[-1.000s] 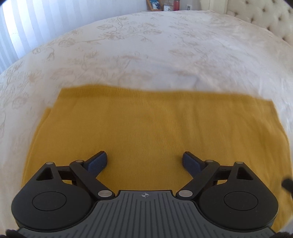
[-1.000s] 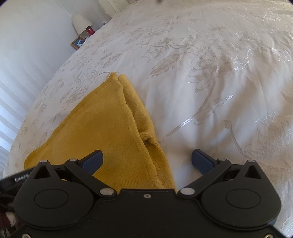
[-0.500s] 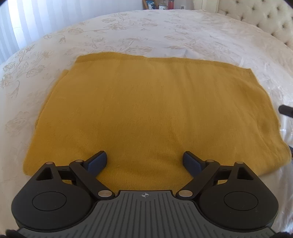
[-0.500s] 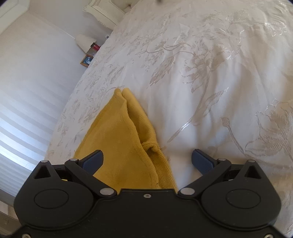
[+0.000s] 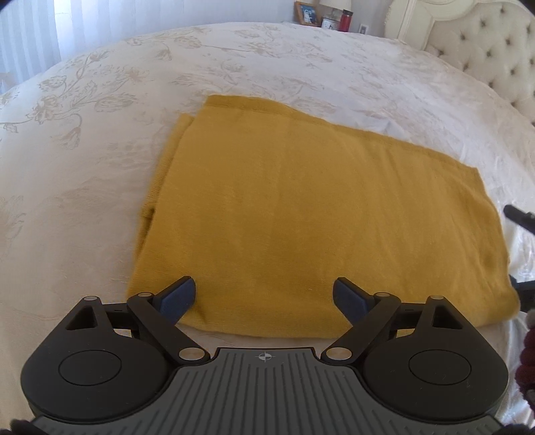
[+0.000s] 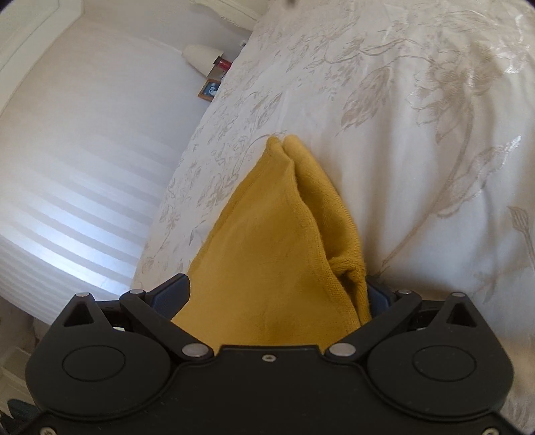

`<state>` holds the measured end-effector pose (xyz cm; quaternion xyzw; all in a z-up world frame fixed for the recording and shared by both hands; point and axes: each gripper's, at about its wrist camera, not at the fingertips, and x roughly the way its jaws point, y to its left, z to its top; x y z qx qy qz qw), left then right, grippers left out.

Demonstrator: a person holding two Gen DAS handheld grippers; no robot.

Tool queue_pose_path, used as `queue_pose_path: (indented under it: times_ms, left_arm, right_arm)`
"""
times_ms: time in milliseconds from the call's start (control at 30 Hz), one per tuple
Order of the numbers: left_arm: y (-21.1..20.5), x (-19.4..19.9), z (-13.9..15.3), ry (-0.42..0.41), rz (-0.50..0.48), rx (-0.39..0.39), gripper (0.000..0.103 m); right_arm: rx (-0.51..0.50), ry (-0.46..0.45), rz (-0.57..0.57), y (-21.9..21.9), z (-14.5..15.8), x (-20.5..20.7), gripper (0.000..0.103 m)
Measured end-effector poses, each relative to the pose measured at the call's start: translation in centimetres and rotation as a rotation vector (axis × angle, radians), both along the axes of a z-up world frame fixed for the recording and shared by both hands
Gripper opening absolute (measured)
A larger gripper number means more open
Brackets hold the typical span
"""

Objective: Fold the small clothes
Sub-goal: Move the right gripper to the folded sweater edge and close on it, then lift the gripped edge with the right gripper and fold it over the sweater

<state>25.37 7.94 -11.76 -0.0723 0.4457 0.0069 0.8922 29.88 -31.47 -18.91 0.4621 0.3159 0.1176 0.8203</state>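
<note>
A mustard-yellow knit garment lies folded flat on the white floral bedspread. My left gripper is open and empty, hovering over the garment's near edge. My right gripper is wide open at the garment's right end, its layered edge lying between the jaws, which are not closed on it. The right fingertip is partly hidden behind the cloth. Part of the right gripper shows at the right edge of the left wrist view.
A tufted cream headboard stands at the far right. A nightstand with a photo frame, a lamp and a red bottle sits beyond the bed. Striped blinds cover the window at left.
My left gripper has pulled back and risen, so the whole garment now shows. My right gripper has moved forward onto the garment's end, bringing the cloth between its open jaws.
</note>
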Motion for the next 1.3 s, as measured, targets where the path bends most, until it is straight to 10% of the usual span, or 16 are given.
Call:
queue_pose_path:
  times_ms: [300,367,600,1300]
  left_arm:
    - [4.9,1.7,1.6,-0.079,0.051,0.061,0.090]
    - [6.8,1.5,1.3,-0.083,0.098,0.025,0.090]
    - [10.9,1.1,-0.7,-0.056,0.247,-0.161,0.090]
    - [13.0,1.0,-0.3,-0.057,0.310,-0.137,0.090]
  right_arm:
    - [-0.100,0.002,0.042,1.3,0.0,-0.2,0.053]
    - [-0.100,0.009,0.039,1.3,-0.3,-0.3,0.028]
    - [-0.210,-0.009,0.017,2.3,1.3,-1.0,0.025]
    - [-0.495,-0.106,0.229,14.9,14.0,1.2,0.017]
